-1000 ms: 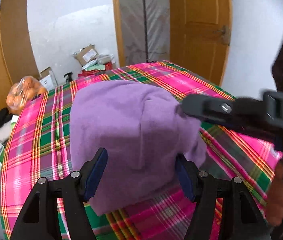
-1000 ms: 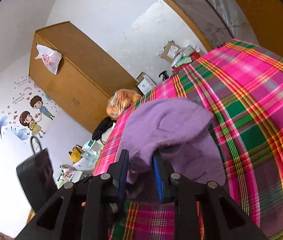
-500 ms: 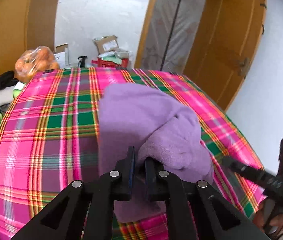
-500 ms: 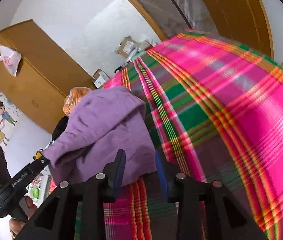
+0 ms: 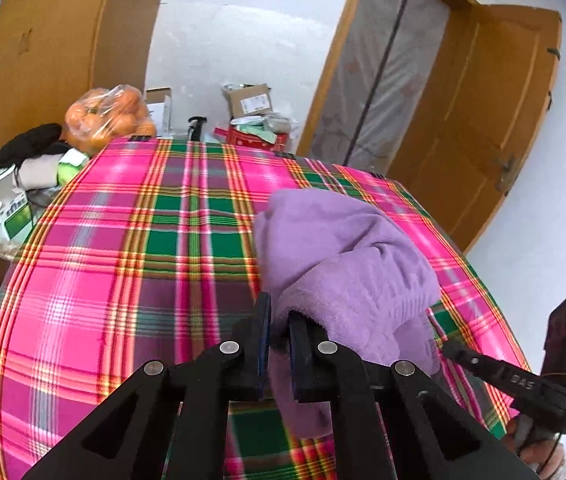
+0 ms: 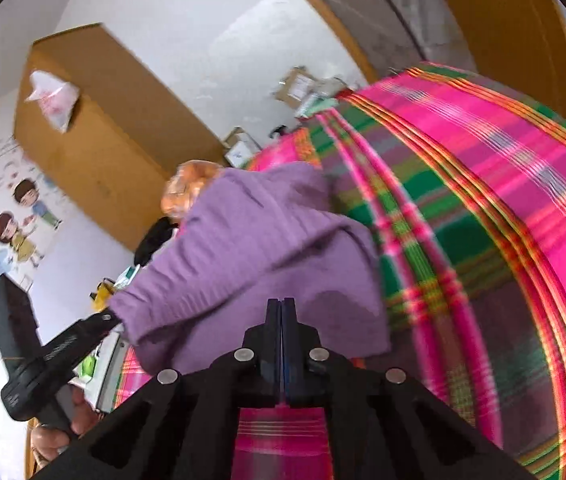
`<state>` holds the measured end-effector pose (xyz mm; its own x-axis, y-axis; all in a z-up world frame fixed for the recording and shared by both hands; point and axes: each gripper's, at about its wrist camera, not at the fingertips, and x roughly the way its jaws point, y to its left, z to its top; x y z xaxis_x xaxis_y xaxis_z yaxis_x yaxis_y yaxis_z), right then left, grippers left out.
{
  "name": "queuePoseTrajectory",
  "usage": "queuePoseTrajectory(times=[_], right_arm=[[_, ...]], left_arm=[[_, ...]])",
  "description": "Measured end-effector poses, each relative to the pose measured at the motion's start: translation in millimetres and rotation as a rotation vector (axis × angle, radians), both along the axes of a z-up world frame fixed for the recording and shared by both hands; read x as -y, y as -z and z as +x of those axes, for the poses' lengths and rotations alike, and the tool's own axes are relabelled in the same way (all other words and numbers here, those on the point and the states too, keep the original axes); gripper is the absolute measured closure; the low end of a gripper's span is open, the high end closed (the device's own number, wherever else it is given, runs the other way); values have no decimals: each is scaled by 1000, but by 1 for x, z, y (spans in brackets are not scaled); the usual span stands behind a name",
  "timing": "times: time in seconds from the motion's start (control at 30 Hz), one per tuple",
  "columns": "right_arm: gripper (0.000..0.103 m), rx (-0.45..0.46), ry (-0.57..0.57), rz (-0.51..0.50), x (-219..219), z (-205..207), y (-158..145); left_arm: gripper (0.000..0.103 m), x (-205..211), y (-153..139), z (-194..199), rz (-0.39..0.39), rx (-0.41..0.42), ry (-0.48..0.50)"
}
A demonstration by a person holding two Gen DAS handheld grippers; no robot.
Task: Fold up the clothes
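Observation:
A purple fleece garment (image 5: 343, 256) lies bunched on the plaid tablecloth (image 5: 131, 264). My left gripper (image 5: 279, 320) is shut on the garment's near fold, with cloth pinched between the pads. In the right wrist view the same garment (image 6: 251, 248) hangs from the left gripper (image 6: 109, 320), which lifts one corner. My right gripper (image 6: 281, 308) is closing, and its pads meet just at the garment's near edge. I see no cloth between them. In the left wrist view the right gripper (image 5: 453, 351) points at the garment's right side.
A bag of oranges (image 5: 107, 116), black cloth and small boxes (image 5: 7, 204) crowd the table's far left. Cardboard boxes (image 5: 251, 100) sit on the floor beyond. A wooden door (image 5: 503, 128) stands to the right and a wooden cupboard (image 6: 95, 128) to the left.
My left gripper went from open around the garment to shut on its fold, and drew it sideways. My right gripper let go of the garment, opened, then closed with its pads together.

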<state>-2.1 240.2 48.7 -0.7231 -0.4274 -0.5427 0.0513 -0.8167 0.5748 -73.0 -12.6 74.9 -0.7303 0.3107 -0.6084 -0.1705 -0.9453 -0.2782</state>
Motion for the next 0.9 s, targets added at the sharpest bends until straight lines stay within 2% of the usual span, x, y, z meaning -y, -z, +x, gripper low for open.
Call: queuePoseTrajectory(times=[0.07,0.17,0.27,0.33,0.4,0.57,0.63,0.8,0.87,0.9], right_arm=[[102,-15,16,48,8,1,-5],[101,35,96,106,6,1,2],[89,97,166,114,-6,5,16],[75,129,198,135,-14,4,26],[69,147,198,127,-21,1,34],[69,119,132,99,-18,-16,42],[64,126,118,89,-16,-21,45],[63,114,120,66,-16,-18,45],[69,113,118,56,-16,-16,45],[79,114,117,58,-16,-16,45]], left_arm=[[95,7,1,2,10,2,-20],[95,17,2,2,18,6,-45],[95,25,5,4,25,8,-59],[95,28,6,6,17,5,-63],[95,32,7,5,17,10,-68],[95,46,9,1,15,15,-110],[95,51,11,1,35,28,-110],[94,41,15,6,57,54,-5],[89,33,16,5,47,71,38],[86,30,17,5,47,79,58]])
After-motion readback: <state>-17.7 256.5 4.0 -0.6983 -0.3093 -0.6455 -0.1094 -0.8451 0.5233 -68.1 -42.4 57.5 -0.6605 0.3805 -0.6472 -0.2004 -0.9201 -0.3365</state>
